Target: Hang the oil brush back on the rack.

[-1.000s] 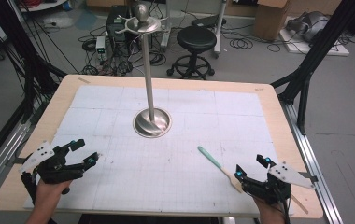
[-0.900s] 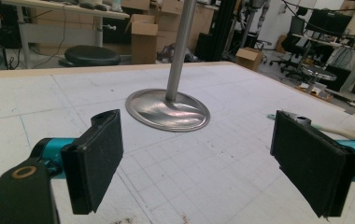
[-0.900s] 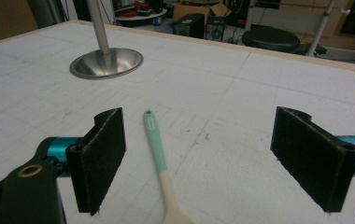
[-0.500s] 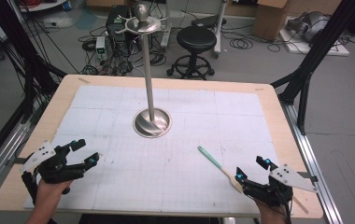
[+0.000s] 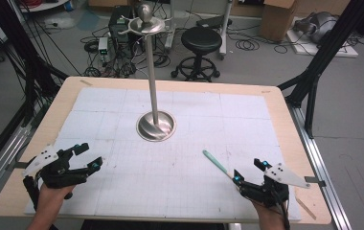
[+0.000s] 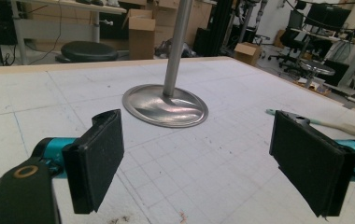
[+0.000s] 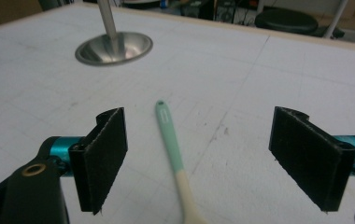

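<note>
So right now my right gripper (image 7: 196, 158) sits wide open with nothing in it, jaws straddling the spatula (image 7: 174, 154), whose teal handle points away from me, lined up for a grab I reckon. My left gripper (image 5: 85, 155) is also spread wide and empty, parked near the table edge. Further out stands the metal stand (image 5: 156, 125), mid-table.

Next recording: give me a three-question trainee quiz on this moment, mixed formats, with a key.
1. True or false: the right gripper is shut on the spatula.
2. Which gripper has the spatula lying between its jaws: (a) left, (b) right?
3. Fill in: the metal stand rests on the white ____.

Key: 1 false, both grippers are open and the spatula lies on the mat; 2 b; 3 mat.
</note>
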Tool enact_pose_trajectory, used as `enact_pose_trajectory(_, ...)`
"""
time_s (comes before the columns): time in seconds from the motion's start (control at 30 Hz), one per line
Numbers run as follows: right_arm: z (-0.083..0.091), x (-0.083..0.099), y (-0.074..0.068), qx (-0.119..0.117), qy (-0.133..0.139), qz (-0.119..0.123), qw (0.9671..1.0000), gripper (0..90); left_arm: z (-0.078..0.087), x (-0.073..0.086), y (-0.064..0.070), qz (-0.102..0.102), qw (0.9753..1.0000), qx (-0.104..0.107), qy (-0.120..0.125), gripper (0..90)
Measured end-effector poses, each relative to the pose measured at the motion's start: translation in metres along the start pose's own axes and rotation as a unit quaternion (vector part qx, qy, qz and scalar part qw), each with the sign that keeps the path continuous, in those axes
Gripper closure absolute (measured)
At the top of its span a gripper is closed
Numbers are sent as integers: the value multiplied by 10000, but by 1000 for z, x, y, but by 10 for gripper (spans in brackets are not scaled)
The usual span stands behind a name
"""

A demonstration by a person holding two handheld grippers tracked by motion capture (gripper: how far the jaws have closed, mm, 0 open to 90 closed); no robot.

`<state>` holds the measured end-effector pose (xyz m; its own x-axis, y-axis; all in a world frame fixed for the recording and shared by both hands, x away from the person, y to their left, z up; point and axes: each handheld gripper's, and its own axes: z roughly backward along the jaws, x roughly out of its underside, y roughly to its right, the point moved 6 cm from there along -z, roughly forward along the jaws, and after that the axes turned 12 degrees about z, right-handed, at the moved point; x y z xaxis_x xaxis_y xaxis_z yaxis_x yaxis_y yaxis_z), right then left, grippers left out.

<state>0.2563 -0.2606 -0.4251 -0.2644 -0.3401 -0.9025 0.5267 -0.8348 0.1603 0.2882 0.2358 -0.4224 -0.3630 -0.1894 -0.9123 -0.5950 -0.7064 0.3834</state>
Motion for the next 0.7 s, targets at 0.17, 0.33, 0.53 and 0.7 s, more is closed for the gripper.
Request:
enact_pose_trajectory(0.17,-15,13,1,-126,-485,94,9987,274,-2,1,1,-40,10000,-9,-49,183)
enact_pose_trajectory(0.33,-25,24,2,-394,-825,156,9957,425,-3,2,2,-64,9999,-8,-99,184)
enact_pose_trajectory(0.53,-42,35,-1,-731,-1287,336,9884,555,-3,3,3,-50,9999,10,-95,186)
enact_pose_trajectory(0.7,-53,40,-4,-904,-1530,472,9829,625,-3,3,3,-77,9999,3,-118,188)
